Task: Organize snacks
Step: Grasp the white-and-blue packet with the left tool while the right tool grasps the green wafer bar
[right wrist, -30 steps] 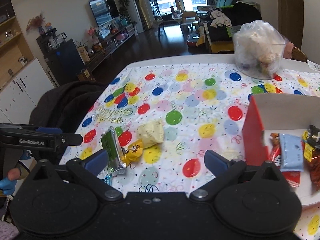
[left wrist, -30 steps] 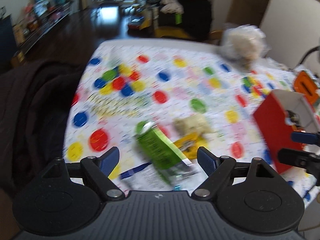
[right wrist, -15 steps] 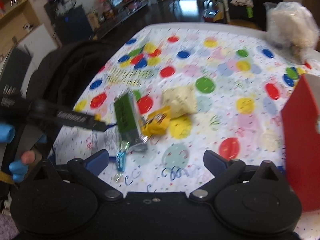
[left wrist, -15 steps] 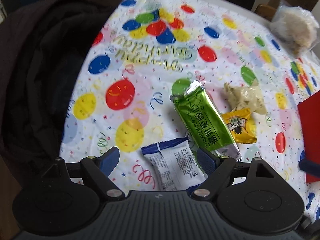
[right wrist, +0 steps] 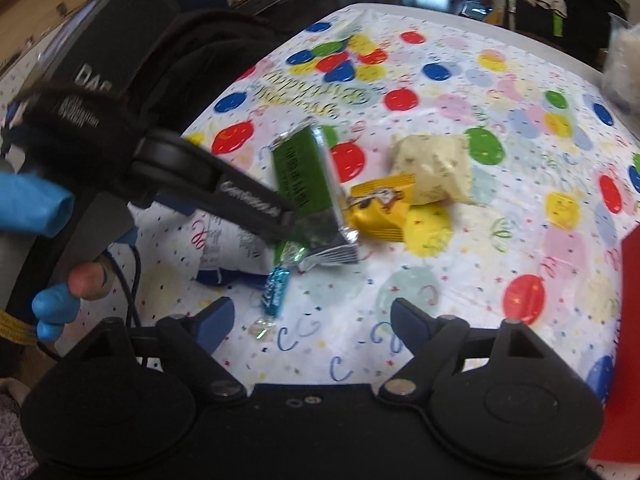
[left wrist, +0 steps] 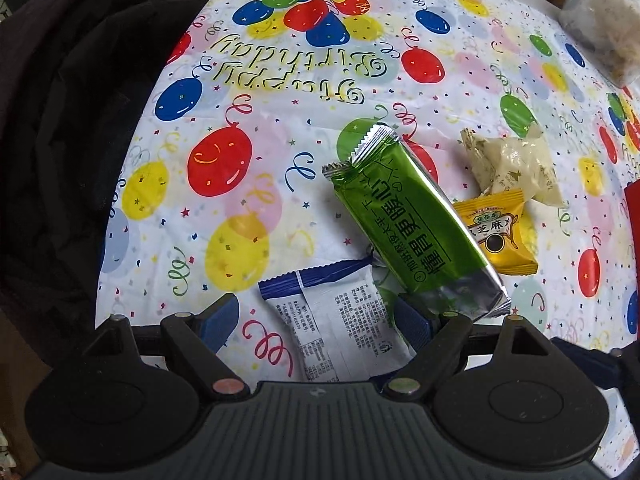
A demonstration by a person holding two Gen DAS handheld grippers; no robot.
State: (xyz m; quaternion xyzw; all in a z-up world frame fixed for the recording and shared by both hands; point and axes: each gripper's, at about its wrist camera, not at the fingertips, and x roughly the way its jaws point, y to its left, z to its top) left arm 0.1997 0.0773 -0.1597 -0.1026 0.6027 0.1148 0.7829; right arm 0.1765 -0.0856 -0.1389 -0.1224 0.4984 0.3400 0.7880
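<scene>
Lowering the left gripper (left wrist: 320,316), spread wide astride the white-and-blue packet (left wrist: 340,320) on the tabletop (left wrist: 280,128), we should pinch only it, clear of the green packet (left wrist: 408,224) overlapping its corner, while the right gripper (right wrist: 310,318), its jaws just narrowing on nothing, waits.

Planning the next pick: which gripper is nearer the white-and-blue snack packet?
Left. The left gripper straddles the white-and-blue packet, jaws open around it. The right gripper hangs open beside it, nearer the small blue candy.
</scene>
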